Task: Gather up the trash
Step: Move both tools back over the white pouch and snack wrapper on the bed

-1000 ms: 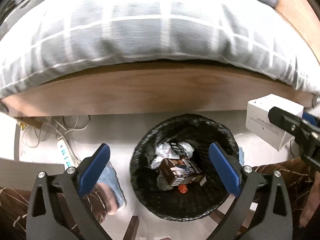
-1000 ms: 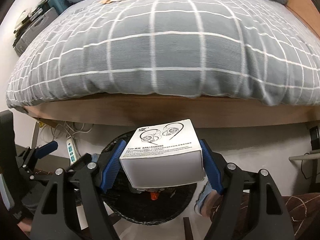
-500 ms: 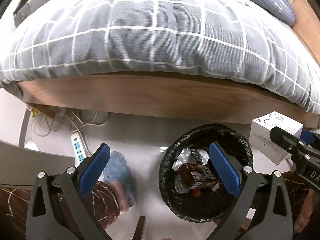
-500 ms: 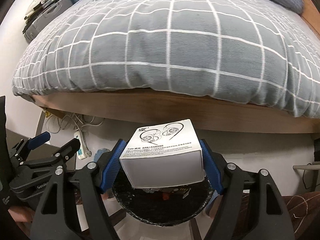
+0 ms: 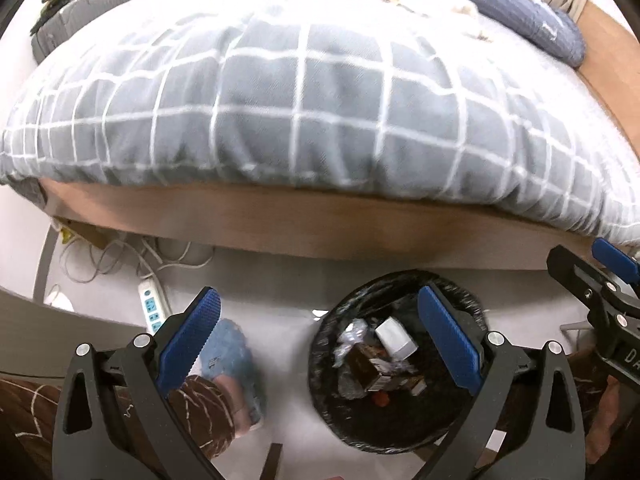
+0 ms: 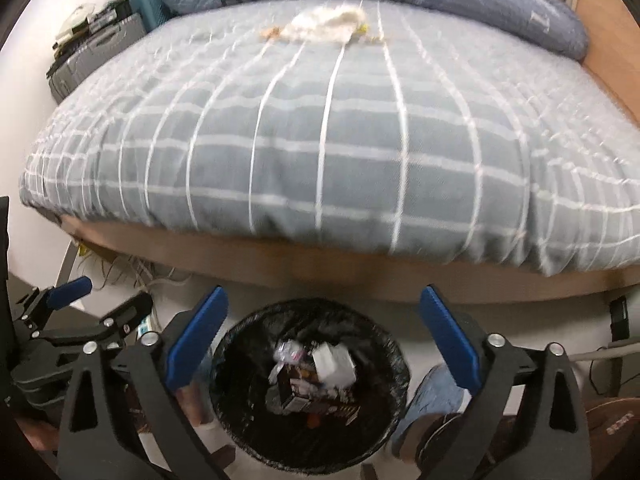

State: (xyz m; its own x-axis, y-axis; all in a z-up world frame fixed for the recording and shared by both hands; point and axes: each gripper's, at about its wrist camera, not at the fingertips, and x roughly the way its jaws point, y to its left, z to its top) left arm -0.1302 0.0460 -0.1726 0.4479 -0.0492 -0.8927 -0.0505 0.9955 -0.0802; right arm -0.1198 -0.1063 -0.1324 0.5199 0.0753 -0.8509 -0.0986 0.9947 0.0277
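Black-lined bin (image 6: pixel 308 384): stands on the pale floor just in front of the wooden bed frame (image 6: pixel 360 264); we count this as the collection point.
White box (image 6: pixel 334 364): lies inside the bin, tilted, on top of a brown carton (image 5: pixel 370 368) and crumpled wrappers; we log it as binned.
Right gripper (image 6: pixel 322 344): over the bin mouth, jaws opening and by now spread wide, nothing between the pads.
Left gripper (image 5: pixel 318 340): beside the bin, jaws spread, nothing pinched; one blue pad overlaps the bin rim in its own view.
Remaining trash: a crumpled whitish wad (image 6: pixel 326 26) with small scraps beside it sits on the checked duvet (image 6: pixel 320 140) near the pillows, well apart from the bin.
Progress, our judgement: several pieces are in, at least the wad is left; we cannot tell whether more lies out of view.
Next, our judgement: either empty gripper is free to fetch the wad.
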